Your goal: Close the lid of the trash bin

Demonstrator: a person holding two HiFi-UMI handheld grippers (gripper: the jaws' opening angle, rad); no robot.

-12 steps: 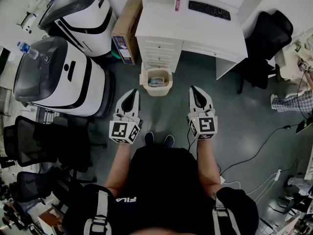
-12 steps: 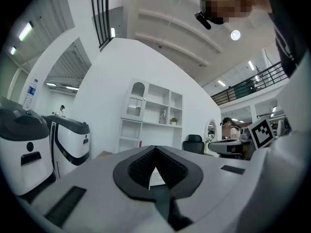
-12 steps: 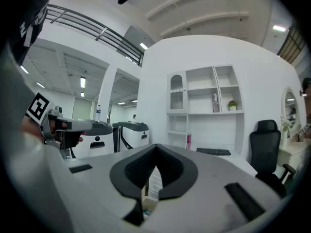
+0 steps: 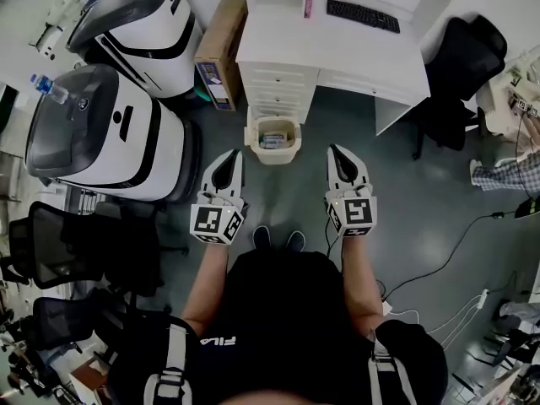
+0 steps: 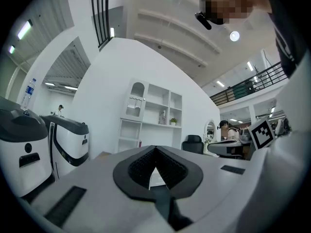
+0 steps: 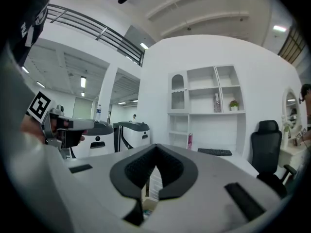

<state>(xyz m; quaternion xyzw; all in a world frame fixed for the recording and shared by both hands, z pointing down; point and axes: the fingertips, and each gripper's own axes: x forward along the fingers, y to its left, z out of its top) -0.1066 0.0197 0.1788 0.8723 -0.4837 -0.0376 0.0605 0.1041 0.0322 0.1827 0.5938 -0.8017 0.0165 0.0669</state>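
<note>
A beige trash bin (image 4: 275, 140) stands open on the floor against the white drawer unit (image 4: 278, 87), with some rubbish showing inside. My left gripper (image 4: 229, 160) hangs short of the bin and to its left, jaws shut and empty. My right gripper (image 4: 336, 153) is held level with it to the bin's right, also shut with nothing in it. Both point toward the desk. In the left gripper view the left gripper (image 5: 155, 150) has its dark pads meeting at the tip. The right gripper (image 6: 155, 147) looks the same in the right gripper view.
A white desk (image 4: 337, 49) with a keyboard (image 4: 361, 14) is behind the bin. A cardboard box (image 4: 221, 51) and two large white machines (image 4: 105, 133) stand at the left. Black office chairs (image 4: 460, 66) sit at the right and lower left. A cable (image 4: 439, 247) runs over the floor.
</note>
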